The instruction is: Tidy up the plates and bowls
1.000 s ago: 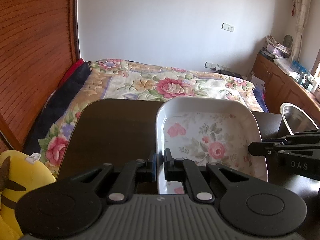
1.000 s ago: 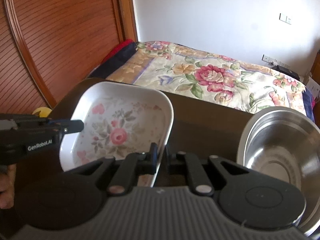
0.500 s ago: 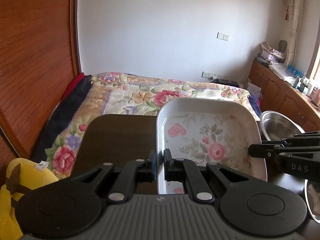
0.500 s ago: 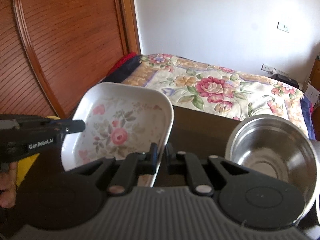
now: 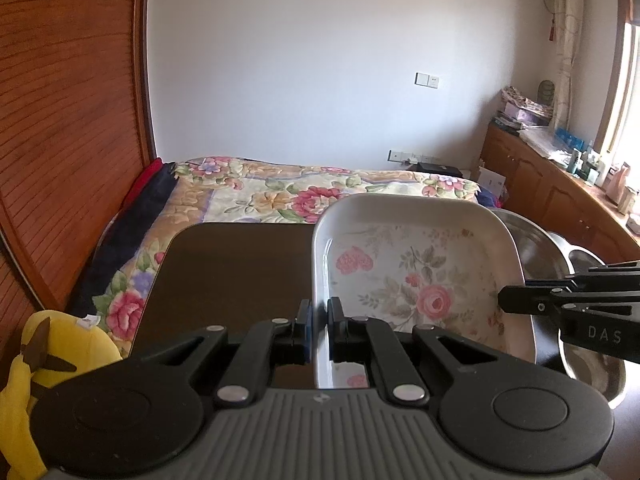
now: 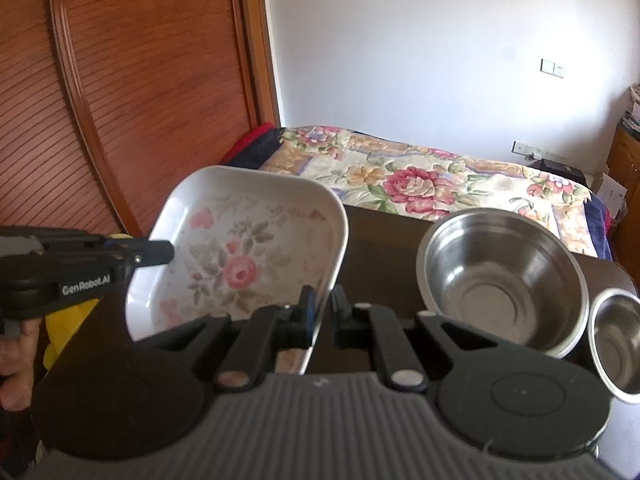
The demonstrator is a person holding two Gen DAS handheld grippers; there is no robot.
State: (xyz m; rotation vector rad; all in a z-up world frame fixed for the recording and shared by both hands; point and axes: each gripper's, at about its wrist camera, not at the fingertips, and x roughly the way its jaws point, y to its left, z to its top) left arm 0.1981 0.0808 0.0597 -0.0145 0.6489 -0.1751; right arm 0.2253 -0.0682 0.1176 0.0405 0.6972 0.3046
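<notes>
A: From the left wrist view, how does the hand sit?

B: The left gripper [image 5: 319, 320] points forward and down over the table [image 5: 232, 264]. Its jaws are clenched on the left rim of the floral dish [image 5: 416, 276], near the dish's near corner. The right gripper [image 5: 516, 300] comes in from the right edge and meets the dish's right rim; from here I cannot tell how its jaws stand.

A: Room around the dish?

B: To its left the dark tabletop lies bare up to the far edge. Just beside its right rim, partly behind it, stands a large steel bowl [image 5: 532, 240], and a smaller steel bowl [image 5: 592, 368] shows low on the right. A yellow plush toy [image 5: 44, 352] sits off the table's near left corner.

A: And the room?

B: A bed with a flowered quilt [image 5: 312, 196] lies beyond the table, a ribbed wooden door on the left, a white wall behind, a wooden cabinet [image 5: 560, 196] on the right.

A: Now the right wrist view.

B: The right gripper [image 6: 322, 308] is clamped on the dish's [image 6: 244, 248] right rim at its near corner. The left gripper [image 6: 160, 251] reaches in from the left to the opposite rim, with a hand [image 6: 16, 360] behind it. The dish is tilted, its far edge raised.

A: Clearance?

B: A strip of bare table [image 6: 380, 248] separates the dish from the large bowl [image 6: 500, 272]; the small bowl [image 6: 618, 340] sits just beside that, at the near right.
</notes>
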